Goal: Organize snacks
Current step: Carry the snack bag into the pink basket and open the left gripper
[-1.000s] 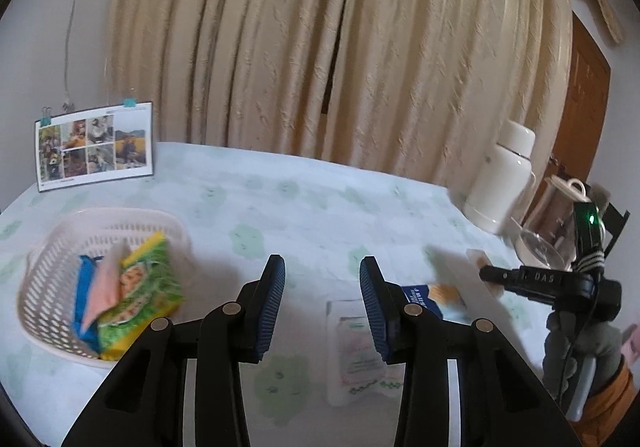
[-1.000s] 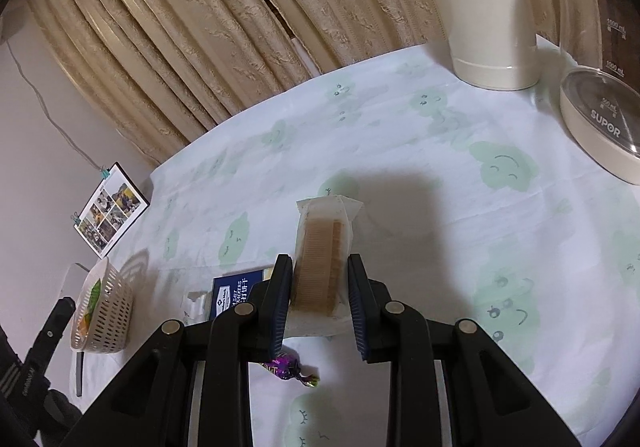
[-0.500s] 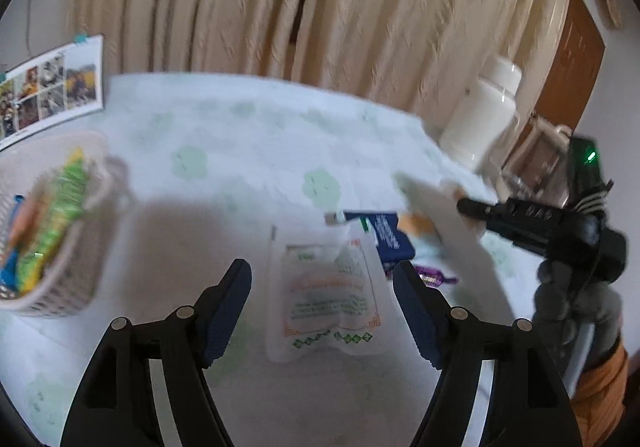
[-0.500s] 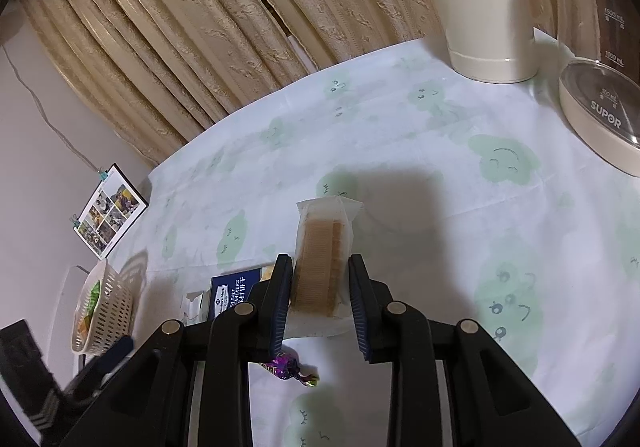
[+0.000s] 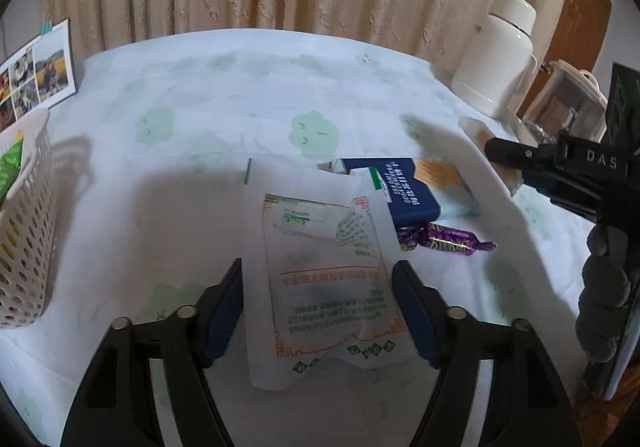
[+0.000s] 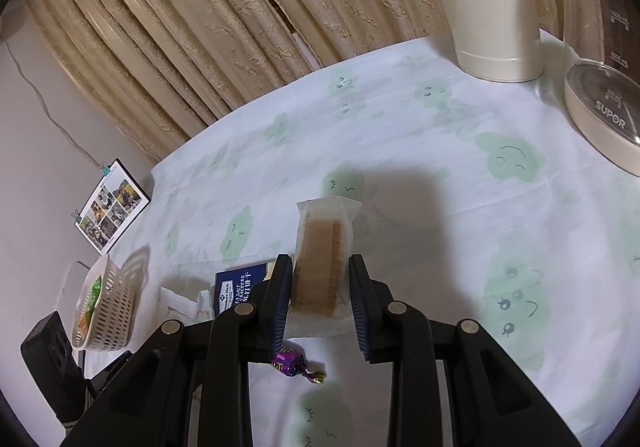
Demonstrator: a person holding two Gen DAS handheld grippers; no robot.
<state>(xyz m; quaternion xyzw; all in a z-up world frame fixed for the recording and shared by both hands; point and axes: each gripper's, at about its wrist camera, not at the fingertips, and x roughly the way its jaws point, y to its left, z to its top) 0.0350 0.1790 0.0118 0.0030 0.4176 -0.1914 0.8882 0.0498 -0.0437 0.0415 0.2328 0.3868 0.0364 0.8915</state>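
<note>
Tablecloth: white, pale green cloud print. Basket: cream, perforated. Candy, 3 o'clock of white pouch: purple.

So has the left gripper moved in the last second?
Yes. The left gripper has swung right and down, away from the basket, and opened; its fingers now straddle the white packet.

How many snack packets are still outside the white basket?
4: a white packet between the left gripper fingers, a blue cracker pack, a purple candy, and a wafer pack in the right gripper.

Table, basket, white packet, cracker box, candy, jug
</note>
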